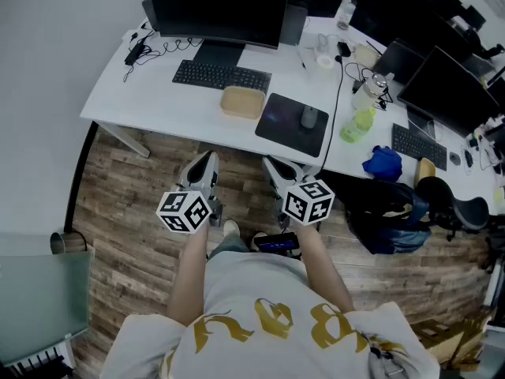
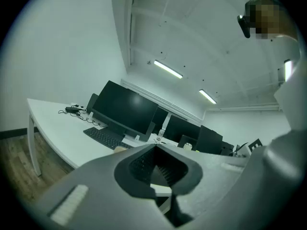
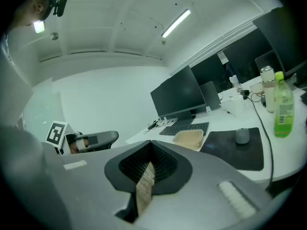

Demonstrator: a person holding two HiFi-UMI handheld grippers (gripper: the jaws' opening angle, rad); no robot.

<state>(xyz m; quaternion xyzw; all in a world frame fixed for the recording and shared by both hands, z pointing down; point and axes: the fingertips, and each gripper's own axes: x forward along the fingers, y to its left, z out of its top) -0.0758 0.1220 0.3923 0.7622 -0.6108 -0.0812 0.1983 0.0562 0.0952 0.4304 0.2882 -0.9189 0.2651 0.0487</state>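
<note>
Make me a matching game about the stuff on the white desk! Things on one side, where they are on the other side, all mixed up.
Things:
1. grey computer mouse
2. flat black keyboard
3. yellow-green plastic bottle
4. shallow beige tray

Places:
A. between the keyboard and the black mouse pad
B. on top of the mouse pad
C. right in front of the big black monitor
D. to the right of the mouse pad, past the black cable

Right pairs: 1-B, 2-C, 3-D, 4-A.
</note>
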